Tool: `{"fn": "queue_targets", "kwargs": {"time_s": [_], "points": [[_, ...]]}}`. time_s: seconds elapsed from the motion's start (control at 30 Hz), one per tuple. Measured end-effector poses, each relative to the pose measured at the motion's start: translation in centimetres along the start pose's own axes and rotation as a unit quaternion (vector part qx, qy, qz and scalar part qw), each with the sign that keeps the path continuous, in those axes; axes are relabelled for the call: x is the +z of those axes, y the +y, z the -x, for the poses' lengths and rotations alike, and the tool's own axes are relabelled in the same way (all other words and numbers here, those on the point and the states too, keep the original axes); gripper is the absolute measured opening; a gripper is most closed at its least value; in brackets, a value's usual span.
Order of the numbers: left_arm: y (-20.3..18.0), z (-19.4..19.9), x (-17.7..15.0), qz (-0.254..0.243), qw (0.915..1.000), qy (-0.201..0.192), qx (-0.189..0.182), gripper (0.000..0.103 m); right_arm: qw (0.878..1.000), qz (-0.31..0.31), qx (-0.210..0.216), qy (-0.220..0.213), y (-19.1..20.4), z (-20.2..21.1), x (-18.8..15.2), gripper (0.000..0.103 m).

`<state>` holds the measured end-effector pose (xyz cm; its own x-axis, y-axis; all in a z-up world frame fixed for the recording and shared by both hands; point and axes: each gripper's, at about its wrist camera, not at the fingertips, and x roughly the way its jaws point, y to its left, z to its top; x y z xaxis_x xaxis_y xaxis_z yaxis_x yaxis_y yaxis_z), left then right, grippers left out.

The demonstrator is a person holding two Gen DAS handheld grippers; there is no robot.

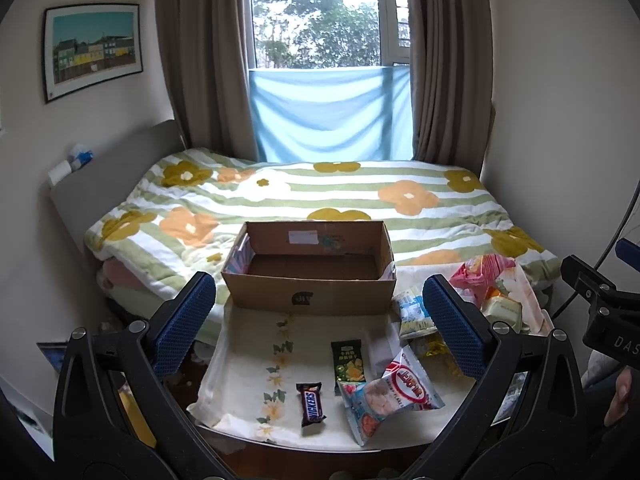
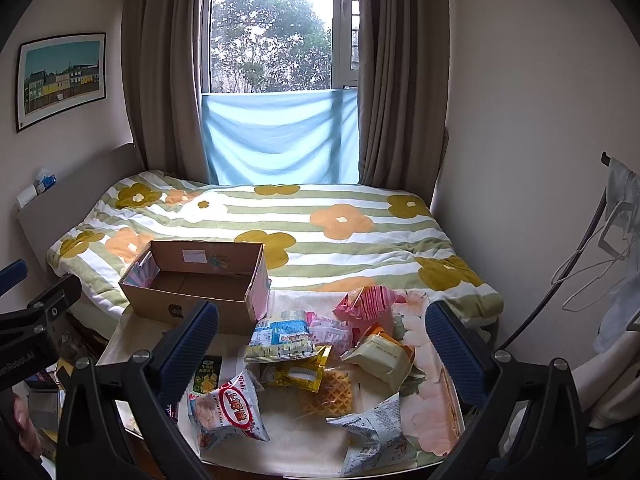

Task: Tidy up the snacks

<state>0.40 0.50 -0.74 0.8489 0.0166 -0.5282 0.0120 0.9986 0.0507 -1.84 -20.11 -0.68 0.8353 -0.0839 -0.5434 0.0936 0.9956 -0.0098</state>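
Observation:
An open, empty cardboard box (image 1: pixel 308 280) stands at the far end of a small cloth-covered table (image 1: pixel 248 360); it also shows in the right wrist view (image 2: pixel 192 292). In front of it lie a Snickers bar (image 1: pixel 311 404), a green snack packet (image 1: pixel 349 364) and a red-and-white shrimp chip bag (image 1: pixel 392 396) (image 2: pixel 226 412). To the right is a heap of several snack packs, among them a pink bag (image 2: pixel 366 300), a blue-and-white pack (image 2: pixel 280 336), a waffle (image 2: pixel 328 398) and a cream packet (image 2: pixel 380 360). My left gripper (image 1: pixel 320 316) is open and empty above the table. My right gripper (image 2: pixel 320 340) is open and empty above the heap.
A bed with a flowered quilt (image 1: pixel 320 200) lies behind the table, under a curtained window (image 1: pixel 320 12). A headboard (image 1: pixel 108 192) is at left. Wire hangers (image 2: pixel 600 248) hang at right. The right gripper's body (image 1: pixel 600 304) shows at the left view's right edge.

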Motion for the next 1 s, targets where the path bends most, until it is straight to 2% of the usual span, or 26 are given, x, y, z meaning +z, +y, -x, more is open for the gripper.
{"fn": "queue_targets", "kwargs": {"time_s": [1.0], "points": [[-0.14, -0.52, -0.06, 0.001, 1.0000, 0.004, 0.000, 0.103, 1.000, 0.001, 0.000, 0.003, 0.29, -0.21, 0.10, 0.103]]}}
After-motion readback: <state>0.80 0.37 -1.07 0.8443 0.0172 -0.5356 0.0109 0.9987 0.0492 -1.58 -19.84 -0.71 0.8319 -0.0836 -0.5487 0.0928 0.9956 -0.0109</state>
